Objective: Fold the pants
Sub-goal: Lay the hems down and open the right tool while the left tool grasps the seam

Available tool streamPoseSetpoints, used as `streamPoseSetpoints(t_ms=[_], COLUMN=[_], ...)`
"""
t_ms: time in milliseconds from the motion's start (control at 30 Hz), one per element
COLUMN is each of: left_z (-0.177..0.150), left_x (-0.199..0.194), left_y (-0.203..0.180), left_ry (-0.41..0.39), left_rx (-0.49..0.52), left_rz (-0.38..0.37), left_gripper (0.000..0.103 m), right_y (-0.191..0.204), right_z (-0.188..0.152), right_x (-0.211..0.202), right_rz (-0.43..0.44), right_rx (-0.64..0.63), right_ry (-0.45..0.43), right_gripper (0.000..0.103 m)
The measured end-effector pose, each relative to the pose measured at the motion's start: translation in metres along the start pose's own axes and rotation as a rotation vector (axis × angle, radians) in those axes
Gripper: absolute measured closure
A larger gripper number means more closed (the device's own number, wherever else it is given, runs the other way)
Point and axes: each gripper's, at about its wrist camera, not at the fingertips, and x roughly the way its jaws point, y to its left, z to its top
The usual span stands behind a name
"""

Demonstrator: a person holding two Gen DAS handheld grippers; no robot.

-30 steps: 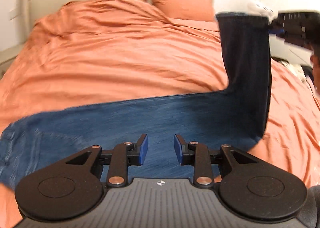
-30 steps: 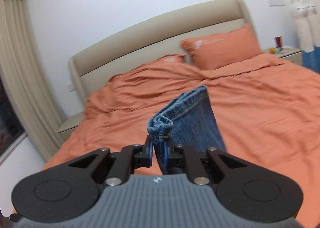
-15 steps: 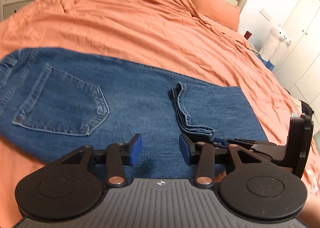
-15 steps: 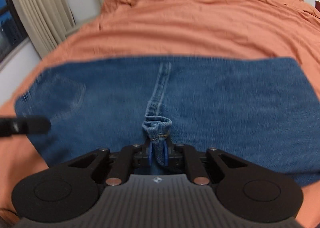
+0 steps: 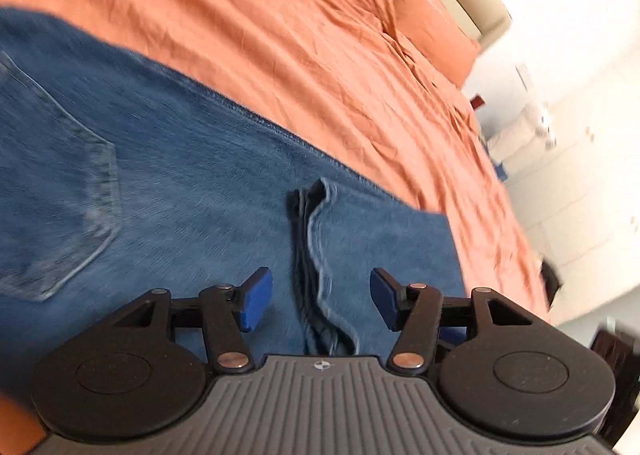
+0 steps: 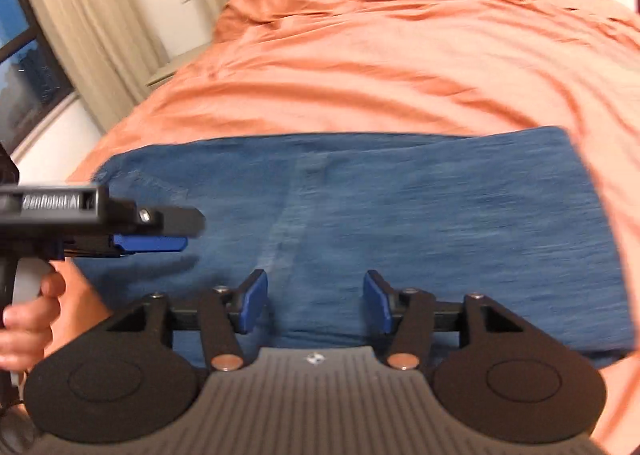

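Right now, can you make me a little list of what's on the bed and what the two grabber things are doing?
surface: orange bedding
clothing: blue jeans, lying flat, leg folded over
hem: leg cuffs on top of the denim, between the left fingers, untouched
left gripper: open, jaws just widened
right gripper: open, jaws just widened, nothing held
pocket: back pocket, left side of left view
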Motion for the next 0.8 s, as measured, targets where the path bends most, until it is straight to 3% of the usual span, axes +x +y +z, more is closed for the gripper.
streamPoseSetpoints(t_ms=[233, 267, 333, 367, 400, 500, 567, 600, 633, 667, 733, 800], left_z=[0.025, 0.026, 0.027, 0.025, 0.024, 0.019, 0.019, 0.022, 0.023, 0.024, 0.027, 0.031], left_x=[0.059, 0.066, 0.076, 0.079, 0.081, 0.073, 0.058, 0.050, 0.040, 0.030, 0.018, 0.022], left_y=[0.001, 0.001, 0.002, 0.002, 0.002, -0.007, -0.021, -0.031, -0.043, -0.055, -0.074, -0.080], left_ry=[0.010, 0.013, 0.011, 0.011, 0.009, -0.037, -0.076, -0.092, -0.112, -0.134, -0.163, -0.142], left_rx=[-0.009, -0.006, 0.000, 0.002, 0.014, 0.080, 0.132, 0.166, 0.211, 0.265, 0.356, 0.410], left_rz=[0.032, 0.033, 0.032, 0.034, 0.048, 0.056, 0.029, 0.008, -0.007, -0.012, 0.001, 0.059], left_gripper=[0.040, 0.044, 0.063, 0.084, 0.086, 0.095, 0.096, 0.096, 0.096, 0.096, 0.096, 0.096], right_y=[-0.085, -0.097, -0.118, -0.127, -0.134, -0.155, -0.164, -0.169, -0.173, -0.177, -0.184, -0.183], right_z=[0.007, 0.008, 0.010, 0.010, 0.009, 0.008, 0.008, 0.007, 0.009, 0.011, 0.017, 0.027], right_x=[-0.023, -0.027, -0.032, -0.034, -0.034, -0.034, -0.032, -0.034, -0.034, -0.035, -0.039, -0.038], right_rz=[-0.147, -0.160, -0.180, -0.187, -0.195, -0.225, -0.251, -0.260, -0.266, -0.260, -0.220, -0.206], right_rx=[0.043, 0.048, 0.063, 0.068, 0.072, 0.068, 0.050, 0.047, 0.054, 0.076, 0.129, 0.130], right_ry=[-0.020, -0.025, -0.035, -0.040, -0.043, -0.025, -0.020, -0.021, -0.023, -0.027, -0.048, -0.070], right_gripper=[0.052, 0.052, 0.053, 0.053, 0.053, 0.059, 0.066, 0.074, 0.090, 0.096, 0.099, 0.099])
